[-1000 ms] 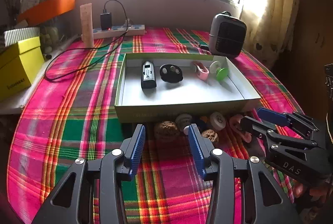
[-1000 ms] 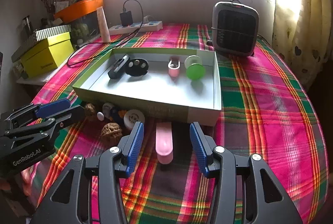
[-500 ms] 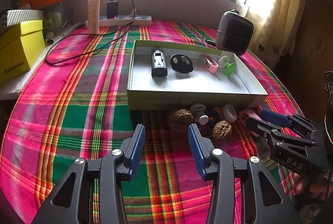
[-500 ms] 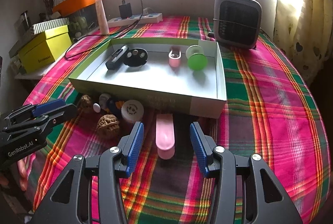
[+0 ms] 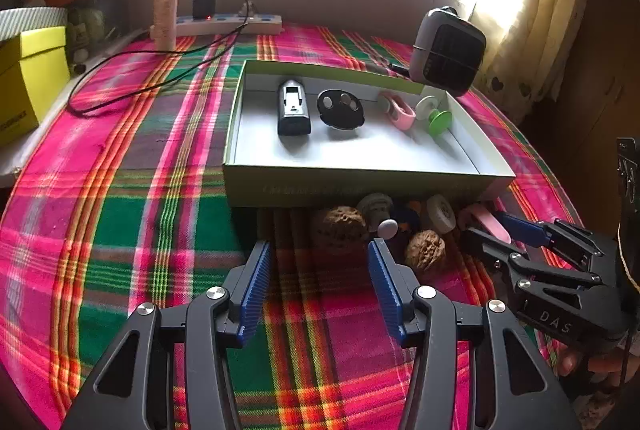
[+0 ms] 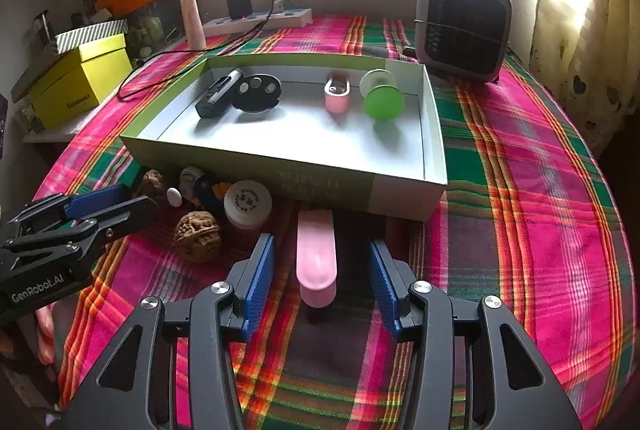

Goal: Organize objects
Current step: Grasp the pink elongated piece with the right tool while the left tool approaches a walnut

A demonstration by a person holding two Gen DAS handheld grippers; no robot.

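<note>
Loose items lie on the plaid cloth before a green-edged box (image 5: 360, 186): two walnuts (image 5: 340, 230) (image 5: 426, 250), a white round jar (image 5: 440, 214) and a pink case (image 6: 316, 254). My left gripper (image 5: 320, 254) hovers just short of the nearer walnut; its jaws are opening with nothing between them. My right gripper (image 6: 320, 246) straddles the pink case, its pads clear of both sides. Inside the box (image 6: 280, 166) rest a black device (image 6: 218, 94), a black oval disc (image 6: 256, 92), a pink clip (image 6: 337, 94) and a green spool (image 6: 382, 98).
A grey heater (image 6: 462, 26) stands behind the box on the right. A power strip (image 5: 228, 24) with a charger and trailing cable lies at the back. A yellow box (image 6: 80, 78) sits off the cloth's left edge. A curtain hangs at the right.
The left jaws have spread wider. The left view has swung slightly, so the box sits further right in it. The right gripper has stayed over the pink case.
</note>
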